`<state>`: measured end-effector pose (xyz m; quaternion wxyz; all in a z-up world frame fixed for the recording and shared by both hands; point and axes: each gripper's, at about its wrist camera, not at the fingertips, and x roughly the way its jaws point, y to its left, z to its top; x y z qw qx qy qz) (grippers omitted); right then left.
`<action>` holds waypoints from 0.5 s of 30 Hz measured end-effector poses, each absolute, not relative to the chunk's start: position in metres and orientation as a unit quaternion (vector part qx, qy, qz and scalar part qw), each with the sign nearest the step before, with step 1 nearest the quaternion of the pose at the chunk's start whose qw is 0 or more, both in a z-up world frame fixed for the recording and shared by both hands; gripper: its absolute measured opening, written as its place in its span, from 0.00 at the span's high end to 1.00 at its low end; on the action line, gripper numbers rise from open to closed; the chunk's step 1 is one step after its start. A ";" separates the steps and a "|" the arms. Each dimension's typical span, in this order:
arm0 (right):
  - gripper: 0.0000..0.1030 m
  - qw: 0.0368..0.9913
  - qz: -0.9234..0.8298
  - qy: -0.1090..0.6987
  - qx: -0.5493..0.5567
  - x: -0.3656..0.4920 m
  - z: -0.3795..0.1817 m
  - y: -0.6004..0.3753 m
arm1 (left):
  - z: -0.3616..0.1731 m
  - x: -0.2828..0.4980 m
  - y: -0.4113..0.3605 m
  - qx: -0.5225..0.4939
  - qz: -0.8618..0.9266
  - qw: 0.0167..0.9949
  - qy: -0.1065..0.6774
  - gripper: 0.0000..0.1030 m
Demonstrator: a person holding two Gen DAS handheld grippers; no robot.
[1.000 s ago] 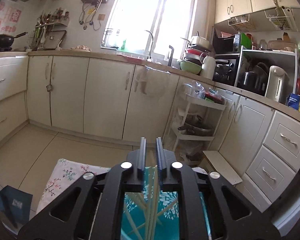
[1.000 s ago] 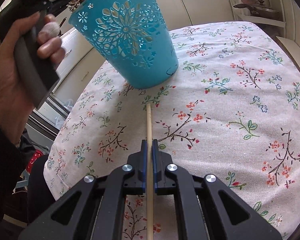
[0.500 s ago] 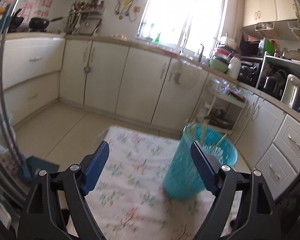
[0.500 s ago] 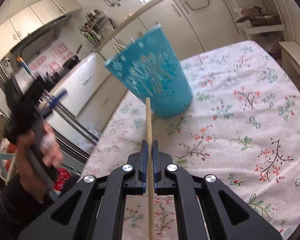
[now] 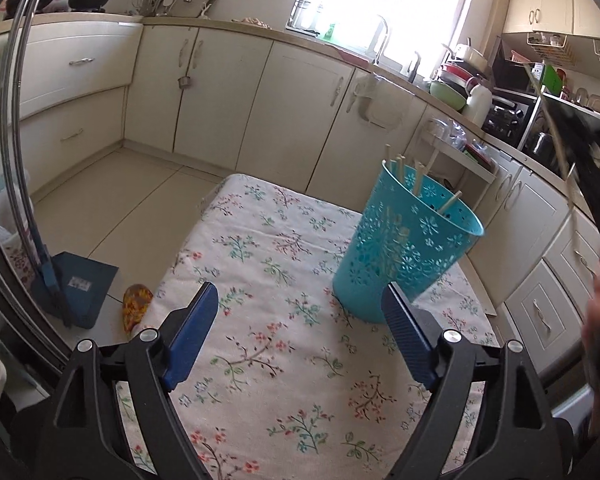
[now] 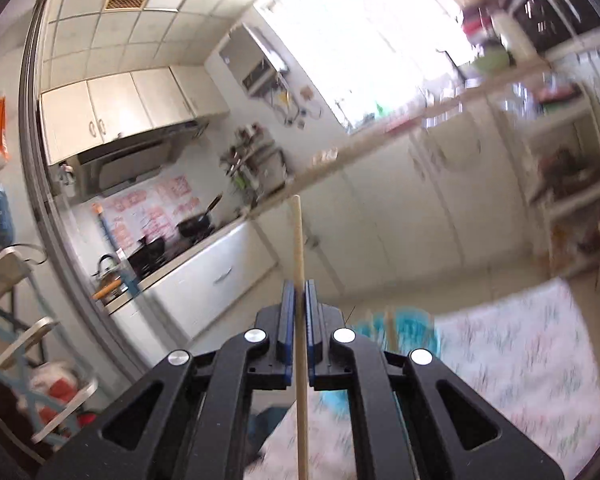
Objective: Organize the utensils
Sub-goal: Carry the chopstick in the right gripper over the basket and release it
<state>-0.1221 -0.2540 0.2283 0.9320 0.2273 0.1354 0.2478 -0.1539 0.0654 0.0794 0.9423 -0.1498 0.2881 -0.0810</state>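
Chopsticks (image 5: 419,179) stand loosely in our blue perforated basket (image 5: 404,252), their pale tips poking above the rim at different angles. The basket sits upright on the surface (image 5: 268,360), which is covered by a floral cloth, toward its far right part as our left wrist camera sees it.

Our left gripper (image 5: 300,334) hangs above the cloth with its blue-padded fingers (image 5: 192,332) spread wide and nothing between them. The basket stands just beyond the right-hand finger, apart from it.

Our right gripper (image 6: 299,312) is pressed together on a single chopstick (image 6: 298,248), which runs straight up between the blue pads and sticks out well past them, pointing toward the kitchen cabinets (image 6: 380,216) and the bright window (image 6: 364,40). That view is blurred. Below and to the right of the pads we can make out a smear of blue with pale sticks, the basket seen from above, and the floral cloth beside it.

In the left wrist view, the right gripper appears as a dark blurred shape at the far right edge, high above the basket, with a thin stick slanting through it.

On the floor left of the surface lie a blue dustpan (image 5: 80,284) and an orange patterned slipper (image 5: 136,304).
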 end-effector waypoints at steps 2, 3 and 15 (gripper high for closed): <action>0.94 0.939 0.228 0.124 0.226 -0.096 0.233 -0.246 | 0.077 -0.155 0.062 -0.149 -0.084 0.941 0.291 0.19; 0.94 0.943 0.209 0.122 0.227 -0.081 0.232 -0.243 | 0.075 -0.155 0.061 -0.147 -0.084 0.941 0.294 0.18; 0.92 0.955 0.152 0.212 0.140 -0.046 0.153 -0.219 | 0.084 -0.144 0.069 -0.138 -0.086 0.939 0.304 0.13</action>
